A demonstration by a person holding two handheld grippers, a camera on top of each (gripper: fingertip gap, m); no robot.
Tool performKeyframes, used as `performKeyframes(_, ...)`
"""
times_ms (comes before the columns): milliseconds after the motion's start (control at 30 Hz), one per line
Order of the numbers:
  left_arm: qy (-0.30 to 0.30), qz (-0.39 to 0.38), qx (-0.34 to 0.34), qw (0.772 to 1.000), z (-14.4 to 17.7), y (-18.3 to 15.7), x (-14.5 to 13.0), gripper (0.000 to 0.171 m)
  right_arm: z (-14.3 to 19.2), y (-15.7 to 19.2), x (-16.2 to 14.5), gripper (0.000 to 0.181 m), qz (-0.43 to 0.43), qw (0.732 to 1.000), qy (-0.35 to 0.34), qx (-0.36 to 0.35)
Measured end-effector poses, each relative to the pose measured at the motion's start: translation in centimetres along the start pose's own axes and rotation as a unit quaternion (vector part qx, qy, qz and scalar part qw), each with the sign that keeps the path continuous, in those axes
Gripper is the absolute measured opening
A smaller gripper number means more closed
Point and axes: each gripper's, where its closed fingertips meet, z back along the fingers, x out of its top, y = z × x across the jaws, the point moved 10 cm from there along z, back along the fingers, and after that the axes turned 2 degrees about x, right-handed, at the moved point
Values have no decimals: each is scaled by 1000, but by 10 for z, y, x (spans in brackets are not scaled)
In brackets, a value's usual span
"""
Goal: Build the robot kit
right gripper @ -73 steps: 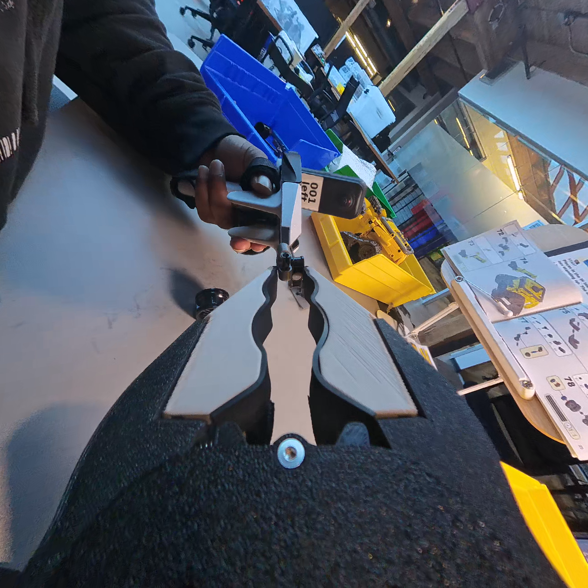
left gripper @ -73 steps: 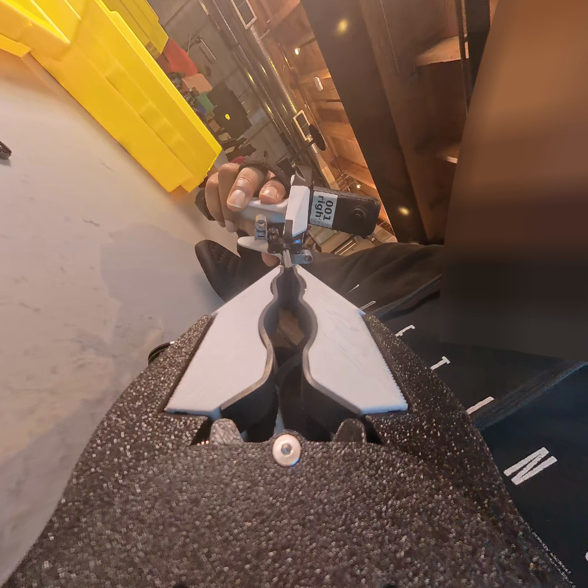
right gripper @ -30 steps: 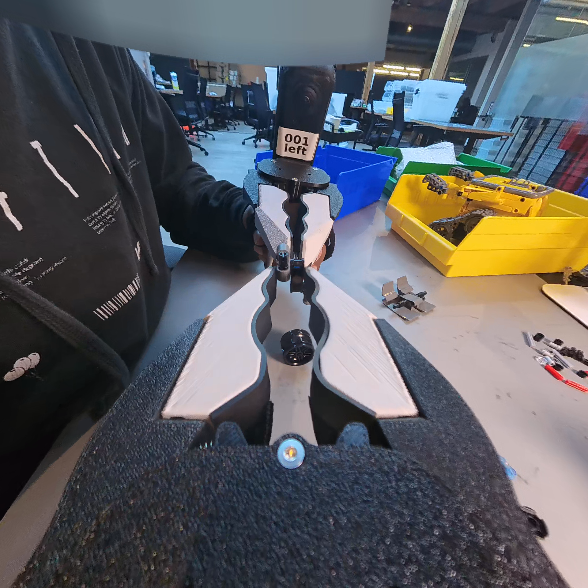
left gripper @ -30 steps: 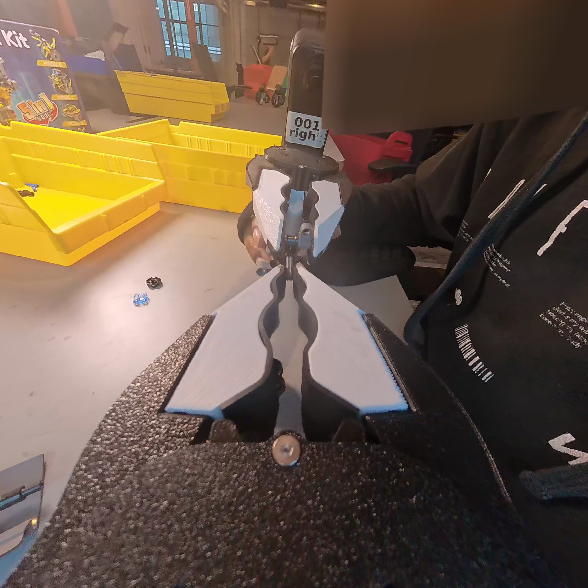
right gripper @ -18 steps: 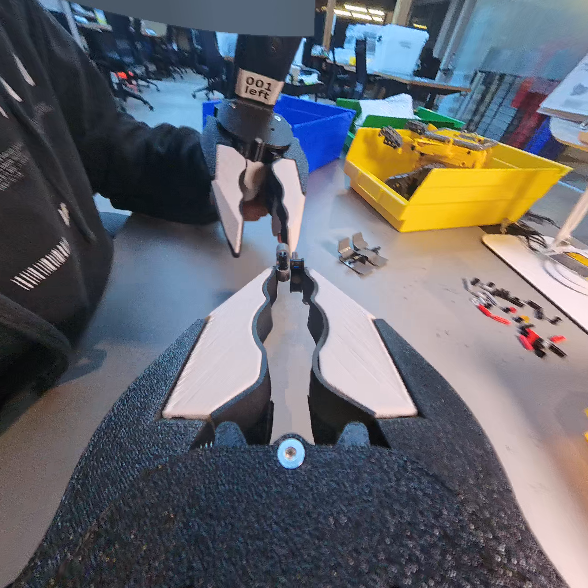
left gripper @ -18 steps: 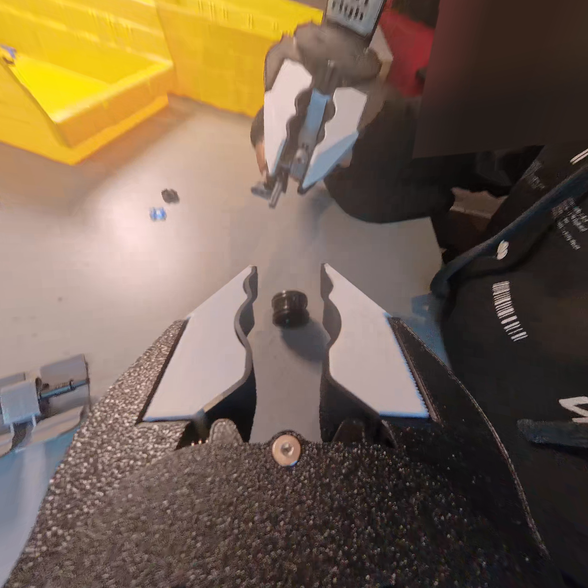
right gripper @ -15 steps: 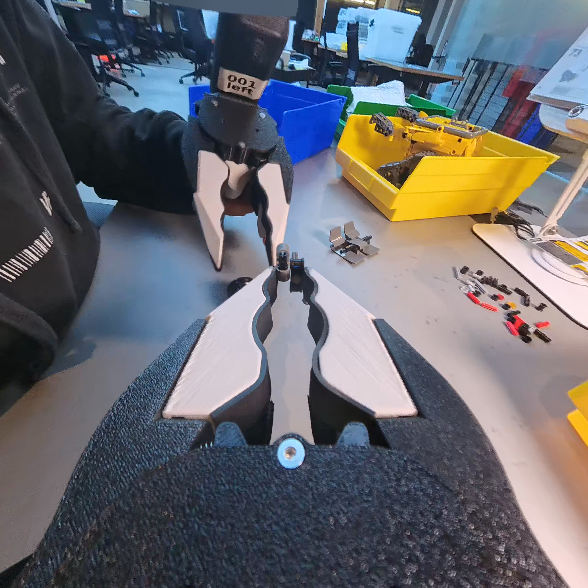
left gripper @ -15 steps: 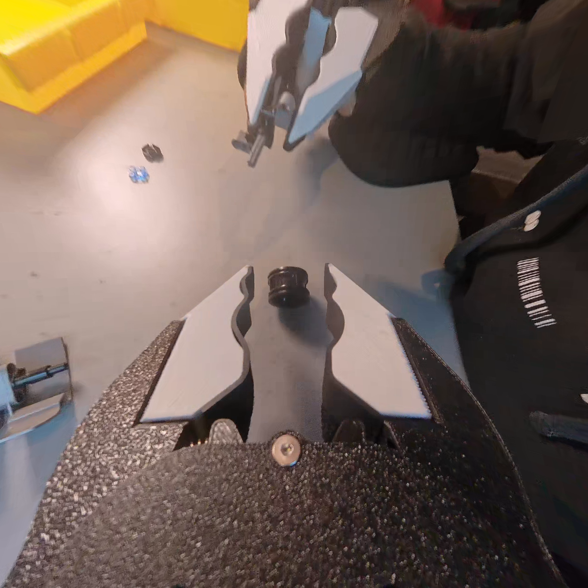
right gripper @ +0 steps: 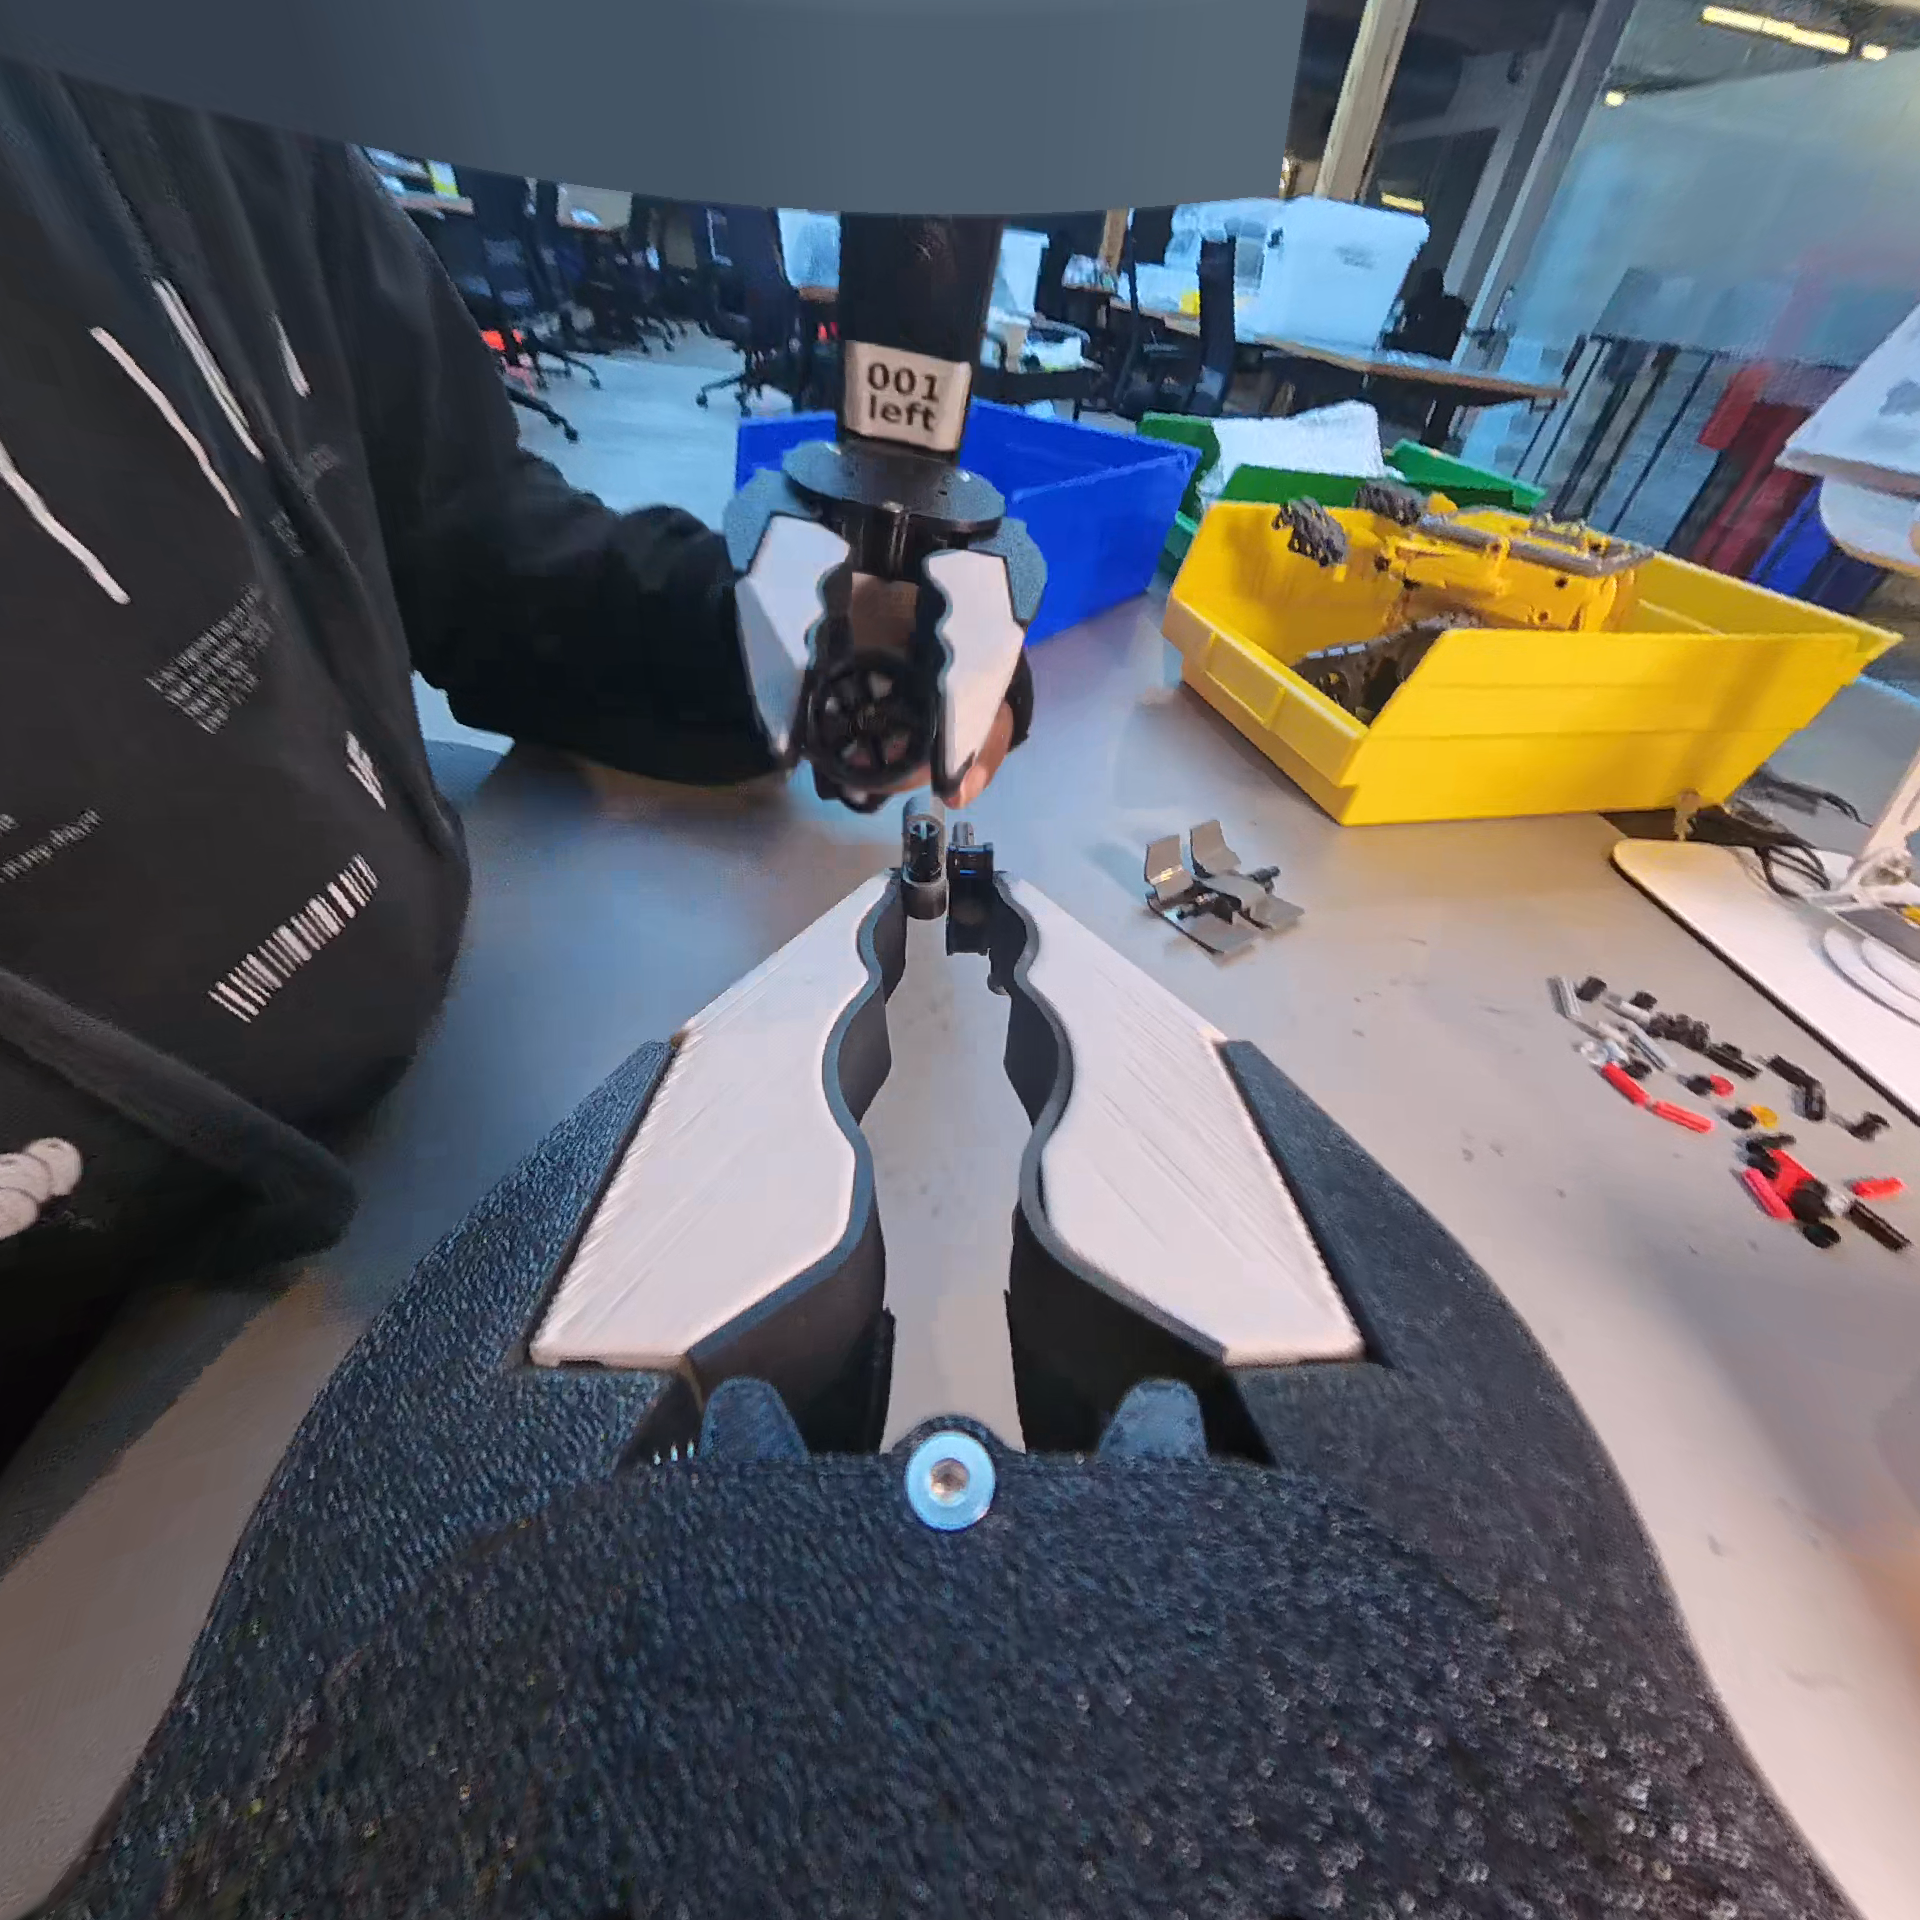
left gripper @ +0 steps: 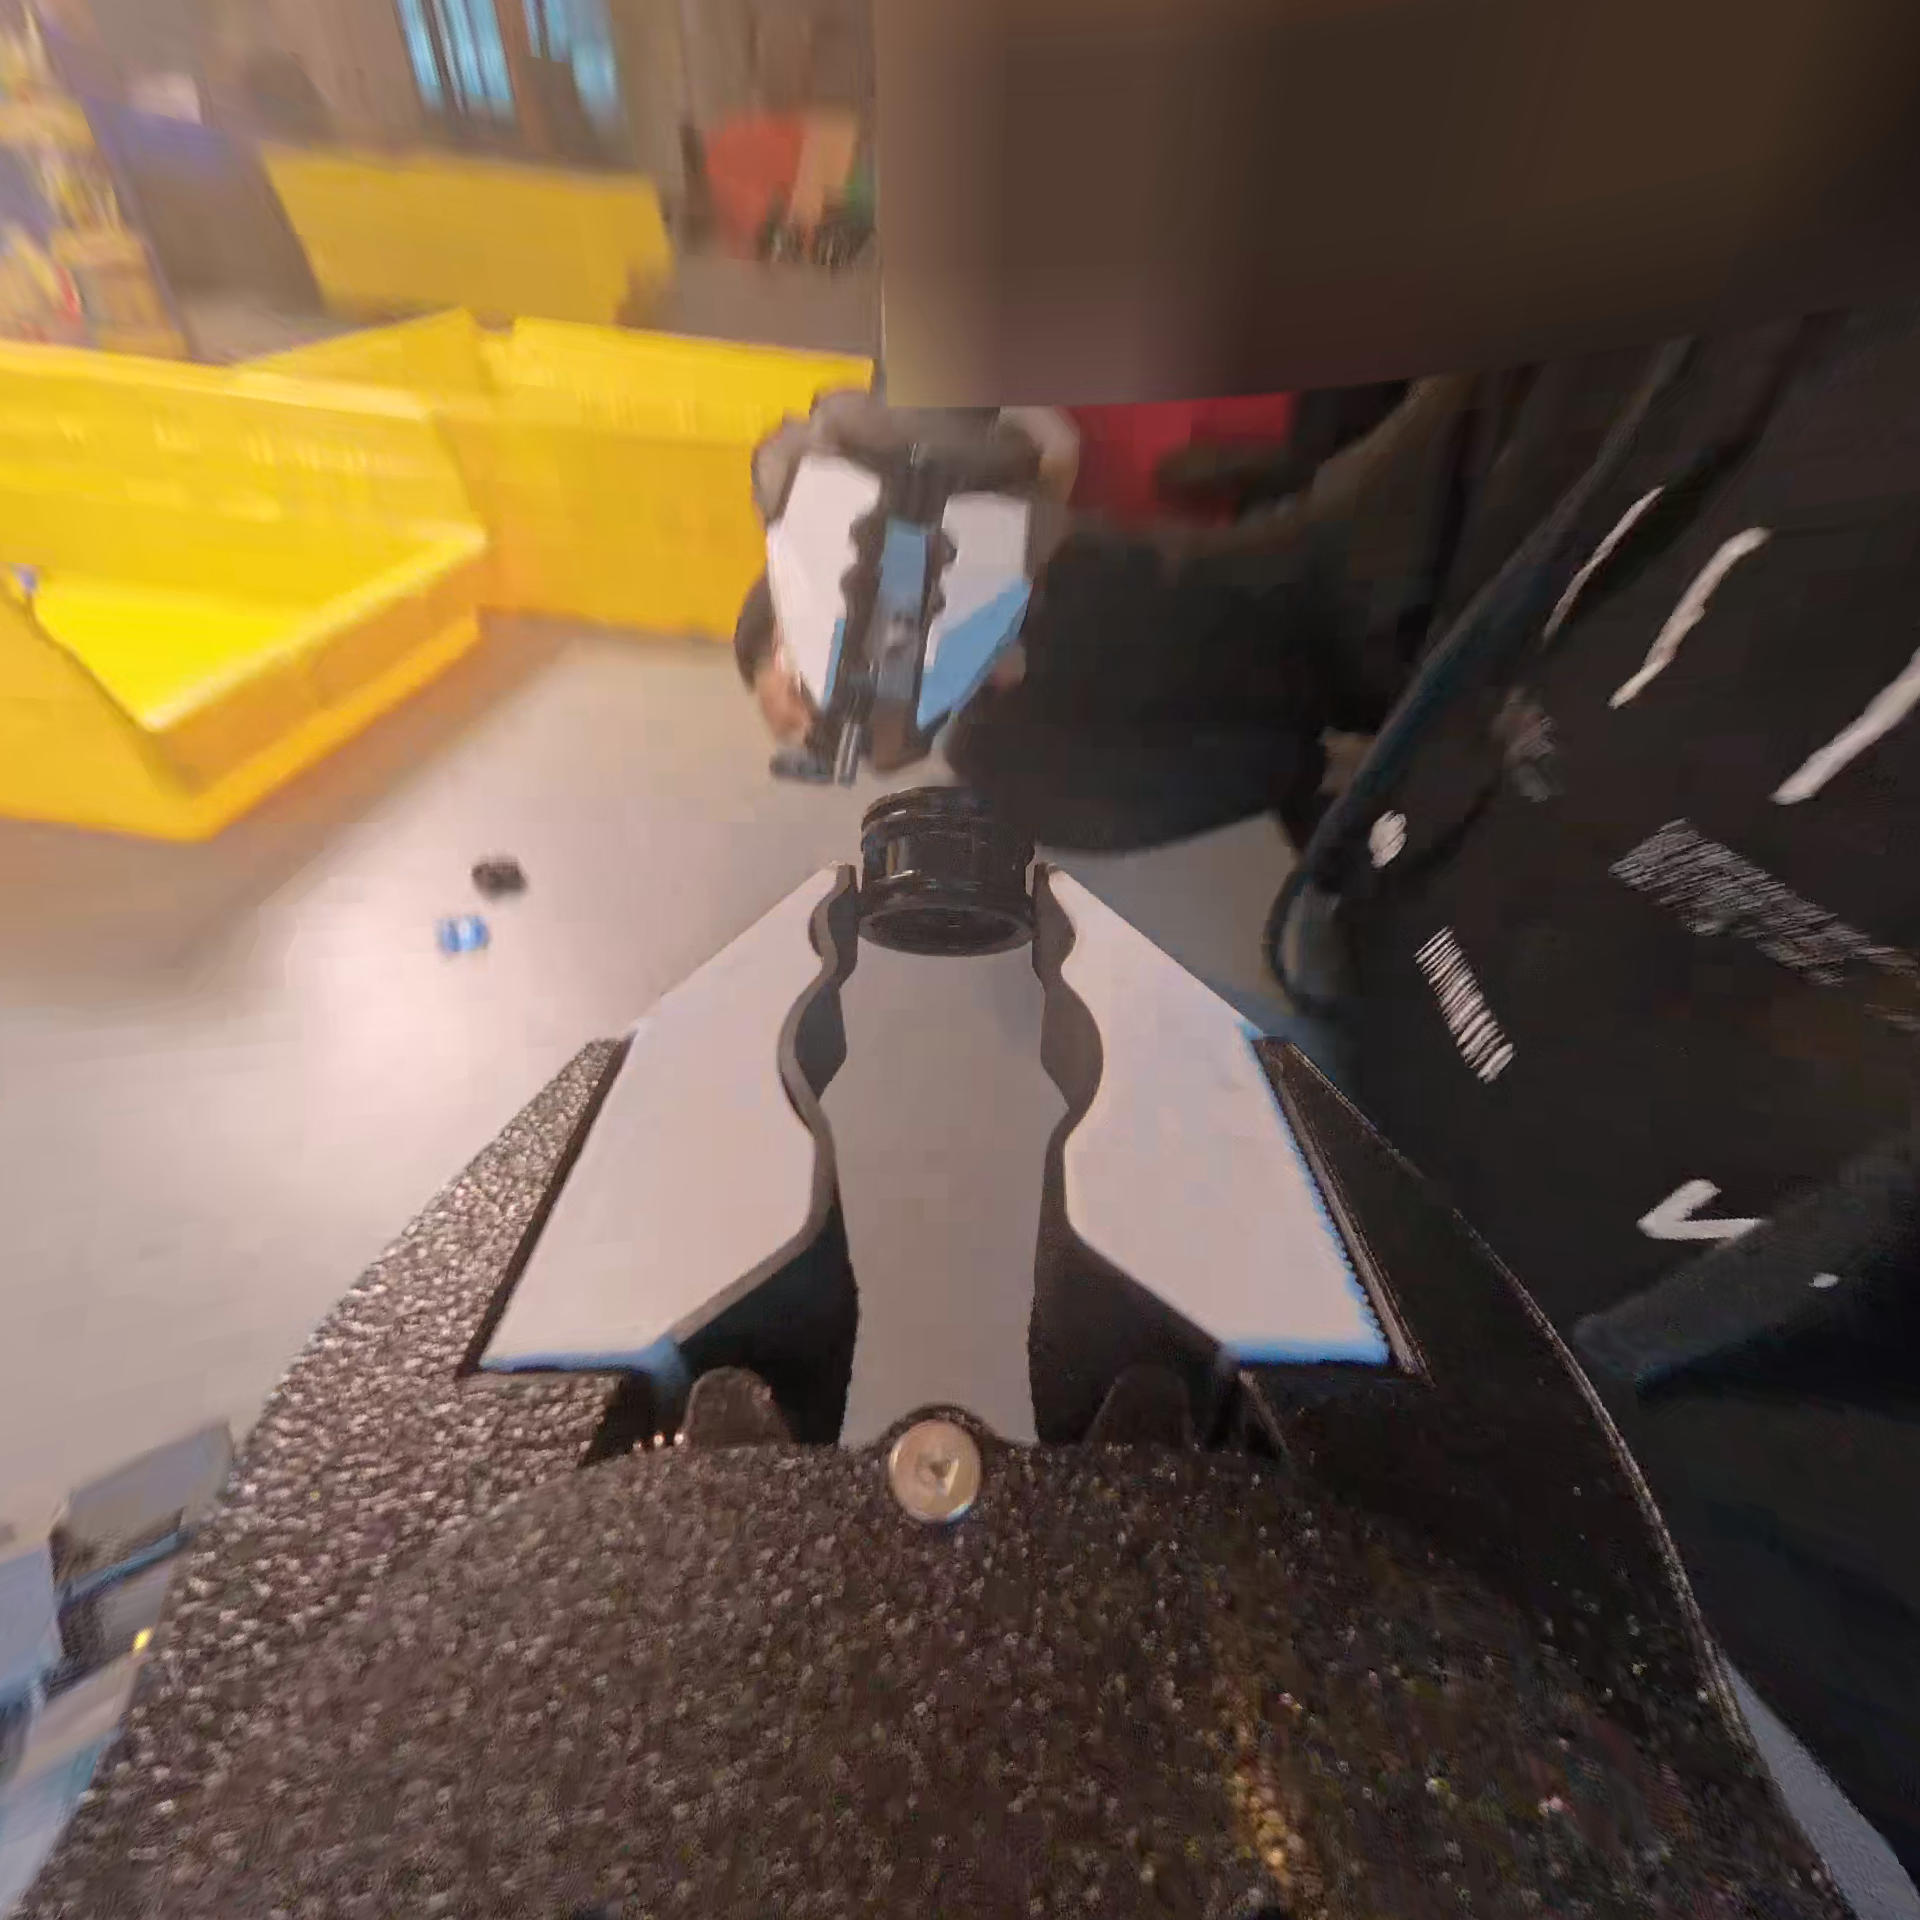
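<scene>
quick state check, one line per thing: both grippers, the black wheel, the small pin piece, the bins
left gripper: shut on the wheel, off the table
right gripper: shut on the pin piece
wheel: clamped between the left fingers
pin piece: held at the right fingertips, close to the wheel
yellow bin: open, holds a yellow model
blue bin: open, contents hidden
</scene>
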Motion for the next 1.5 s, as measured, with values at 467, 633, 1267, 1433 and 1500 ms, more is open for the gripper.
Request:
performKeyframes(467, -50, -7, -21, 999, 4, -1, 3, 32, -19, 17, 17, 16, 9, 999, -39, 18)
performKeyframes(633, -75, -11, -35, 997, 4, -3, 3, 32, -22, 20, 20, 15, 6, 998, -49, 28)
performKeyframes(1267, -5, 7, -40, 999, -4, -2, -3, 33, -24, 24, 16, 15, 57, 998, 19, 21)
performKeyframes(1433, 43, 46, -55, 996, -9, 1, -8, 33, -23, 27, 11, 15, 103, 992, 67, 24)
performKeyframes(1500, 56, 55, -57, 995, -11, 2, -10, 33, -24, 28, 9, 15, 117, 990, 81, 25)
